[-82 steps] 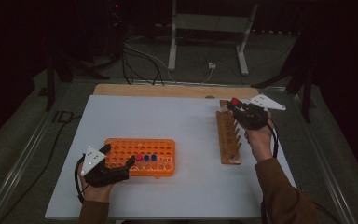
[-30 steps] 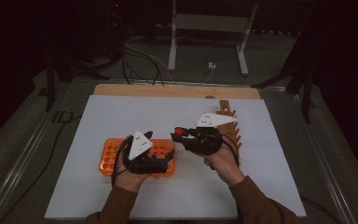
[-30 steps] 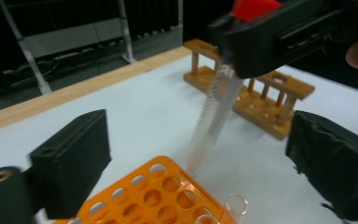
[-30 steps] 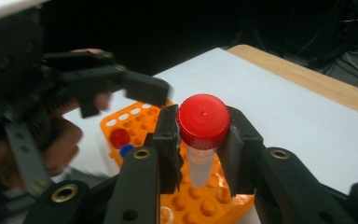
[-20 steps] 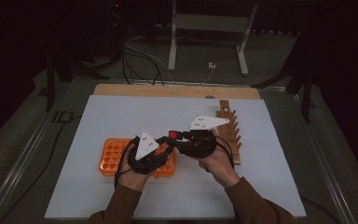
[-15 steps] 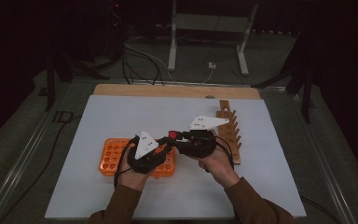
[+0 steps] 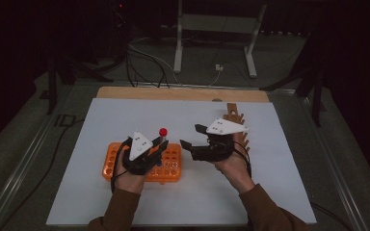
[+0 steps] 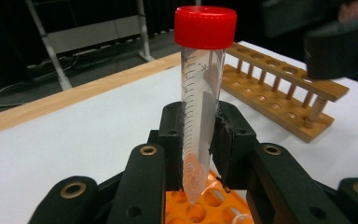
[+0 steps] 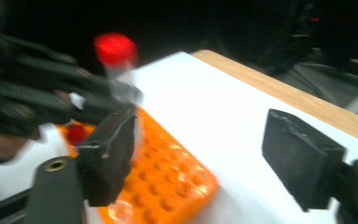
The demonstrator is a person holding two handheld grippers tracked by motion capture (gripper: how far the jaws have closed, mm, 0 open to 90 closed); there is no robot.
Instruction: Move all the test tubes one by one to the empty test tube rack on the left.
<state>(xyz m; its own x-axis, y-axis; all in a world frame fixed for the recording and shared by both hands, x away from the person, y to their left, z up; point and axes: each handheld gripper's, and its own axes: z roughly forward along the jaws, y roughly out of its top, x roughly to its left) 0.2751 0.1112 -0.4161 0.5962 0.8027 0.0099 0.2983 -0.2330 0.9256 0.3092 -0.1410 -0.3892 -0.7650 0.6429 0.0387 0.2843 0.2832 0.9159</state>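
White table (image 7: 101, 192) | left gripper (image 8: 200, 140) clamps red-capped tube (image 8: 200, 93) upright | right gripper (image 9: 205, 158) apparently just opened, empty

Left tool (image 7: 160, 150) clamped tight; right tool (image 7: 192, 137) beside it, jaws just opened.

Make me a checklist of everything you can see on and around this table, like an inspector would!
Surface: white table, wooden strip along its far edge.
Job's things: red-capped tube upright over the orange rack; wooden rack on the right.
Clutter: nothing seen.
Grippers: left gripper shut on the tube; right gripper open, its jaws have just been opening, nothing between them.
Cables: one trails from each gripper; more lie on the floor beyond the table.
Surroundings: dark room, a grey metal stand behind.
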